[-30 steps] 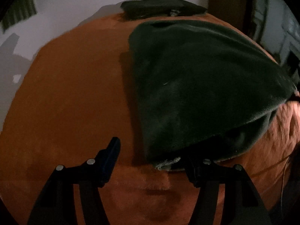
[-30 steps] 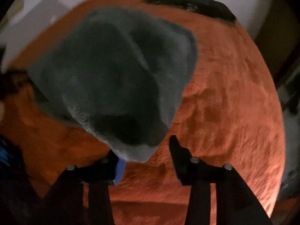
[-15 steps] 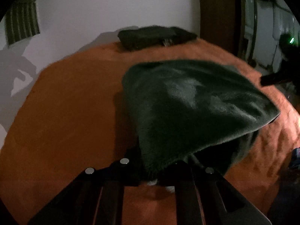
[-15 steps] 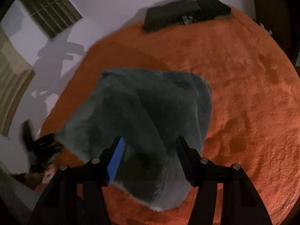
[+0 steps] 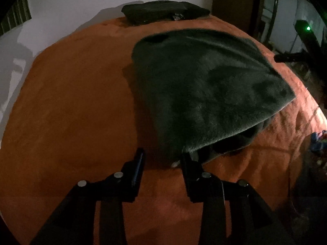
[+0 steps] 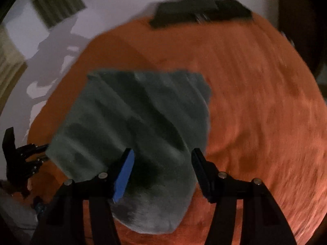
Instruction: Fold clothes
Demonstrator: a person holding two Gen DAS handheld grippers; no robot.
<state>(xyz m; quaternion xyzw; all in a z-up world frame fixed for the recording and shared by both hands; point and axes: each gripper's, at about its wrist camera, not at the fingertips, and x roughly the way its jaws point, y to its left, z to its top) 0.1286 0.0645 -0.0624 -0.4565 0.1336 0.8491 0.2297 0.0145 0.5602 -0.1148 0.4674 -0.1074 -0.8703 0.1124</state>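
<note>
A dim room, seen from two cameras looking down at a bed [image 5: 67,106] covered by a fuzzy orange blanket. At the far left of the right wrist view, the left gripper [image 6: 40,153] shows as a dark shape at the garment's left edge. In its own view the left gripper [image 5: 161,160] has its jaws apart and opening; the corner of the garment lies just at the tip of its right finger, and the pads do not press on it. A dark grey-green fleece garment [image 5: 204,89] lies folded over on the blanket, right of centre in the left view, its upper layer bulging over the lower one. In the blurred right wrist view the same garment spreads from left to centre. The right gripper [image 6: 163,161] hovers over its near end with jaws well apart, one pad blue, gripping nothing. At the bed's far edge, by the white wall, sits a stack of dark folded clothes [image 5: 163,13].
</note>
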